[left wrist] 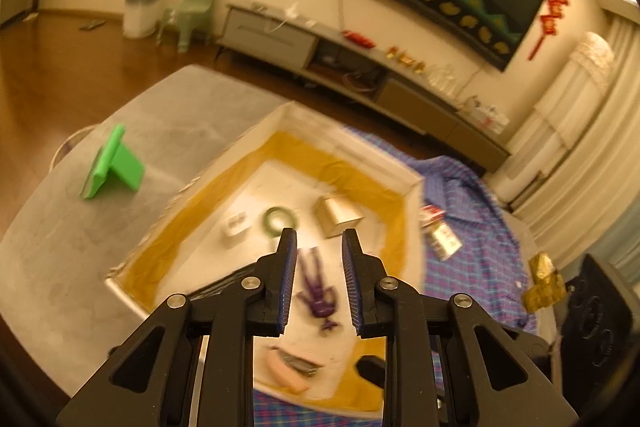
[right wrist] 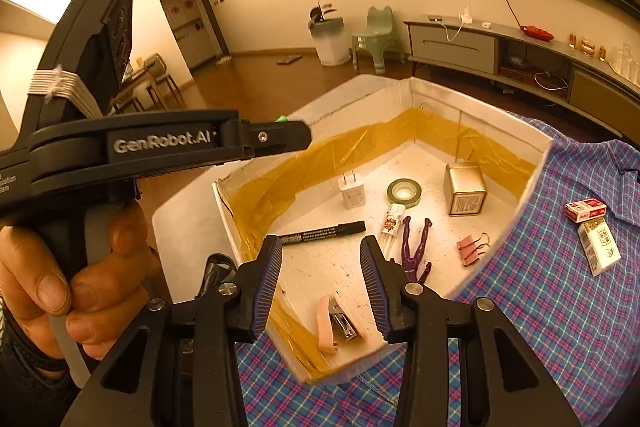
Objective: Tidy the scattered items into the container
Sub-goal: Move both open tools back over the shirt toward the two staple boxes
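A shallow white foam box [right wrist: 472, 95], its inner walls banded with glossy yellow tape, sits on a grey stone-look table [left wrist: 52, 239], its near edge over a blue-and-pink plaid cloth [right wrist: 560, 307]. Both grippers hang above the box with nothing between their ribbed blue pads. The left gripper [left wrist: 319, 247] stands partly open over a glossy purple figurine [left wrist: 318, 287] lying flat on the box floor; the right gripper [right wrist: 321, 251] stands somewhat wider, above the box's near wall. No earlier frame is at hand to show movement.

Inside the box lie a white plug charger [right wrist: 352, 193], a green tape ring [right wrist: 404, 191], a squat metallic tin [right wrist: 465, 189], a black marker [right wrist: 324, 233], a small clear packet [right wrist: 394, 223], pink binder clips [right wrist: 472, 247] and a pink stapler [right wrist: 336, 323] by the near wall. Outside the box, to its right on the cloth, remain a red-and-white carton [right wrist: 586, 209] and a clear packet with printed label [right wrist: 600, 247]. A crumpled gold foil piece [left wrist: 544, 283] rests further right of the box. A green plastic stand [left wrist: 112, 167] sits left of the box on the bare table. A hand [right wrist: 72, 267] grips the left tool's handle.
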Demonstrator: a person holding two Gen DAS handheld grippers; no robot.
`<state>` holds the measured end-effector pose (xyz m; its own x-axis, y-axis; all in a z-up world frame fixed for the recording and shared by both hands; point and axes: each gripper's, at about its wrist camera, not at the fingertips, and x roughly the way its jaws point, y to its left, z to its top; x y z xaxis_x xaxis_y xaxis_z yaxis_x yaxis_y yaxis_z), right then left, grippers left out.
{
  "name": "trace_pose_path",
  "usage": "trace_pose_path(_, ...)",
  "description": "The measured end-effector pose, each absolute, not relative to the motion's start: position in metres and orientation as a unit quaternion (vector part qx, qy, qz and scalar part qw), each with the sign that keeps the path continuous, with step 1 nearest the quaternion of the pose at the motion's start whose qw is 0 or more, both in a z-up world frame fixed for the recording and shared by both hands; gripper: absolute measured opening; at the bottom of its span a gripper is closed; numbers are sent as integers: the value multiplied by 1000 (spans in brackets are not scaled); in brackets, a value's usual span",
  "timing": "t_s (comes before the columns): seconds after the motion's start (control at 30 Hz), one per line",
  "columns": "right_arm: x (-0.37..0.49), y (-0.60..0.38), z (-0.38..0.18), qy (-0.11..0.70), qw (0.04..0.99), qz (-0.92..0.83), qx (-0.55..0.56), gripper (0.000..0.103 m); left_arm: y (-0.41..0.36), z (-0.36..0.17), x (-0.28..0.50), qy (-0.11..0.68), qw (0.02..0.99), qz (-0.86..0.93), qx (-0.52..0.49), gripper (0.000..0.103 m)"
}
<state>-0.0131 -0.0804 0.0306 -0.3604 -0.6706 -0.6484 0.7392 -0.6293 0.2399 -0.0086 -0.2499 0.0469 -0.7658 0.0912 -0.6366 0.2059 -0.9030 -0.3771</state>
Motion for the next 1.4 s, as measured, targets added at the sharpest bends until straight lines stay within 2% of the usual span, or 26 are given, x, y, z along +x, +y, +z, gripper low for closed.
trace_pose_path(0.27,-22,-25,40,22,410,-844,345,46,-191,69,-17,188,-24,-932,310,32)
trace_pose_path(0.6,-56,31,27,14,362,-863,353,47,-135,58,-46,147,-36,-930,335,33)
trace_pose_path(1.23,-141,81,-24,37,273,-890,362,66,-96,18,-91,121,-39,-916,380,36)
trace_pose_path(1.4,-163,86,-41,69,248,-896,362,71,-88,6,-103,113,-40,-911,393,37)
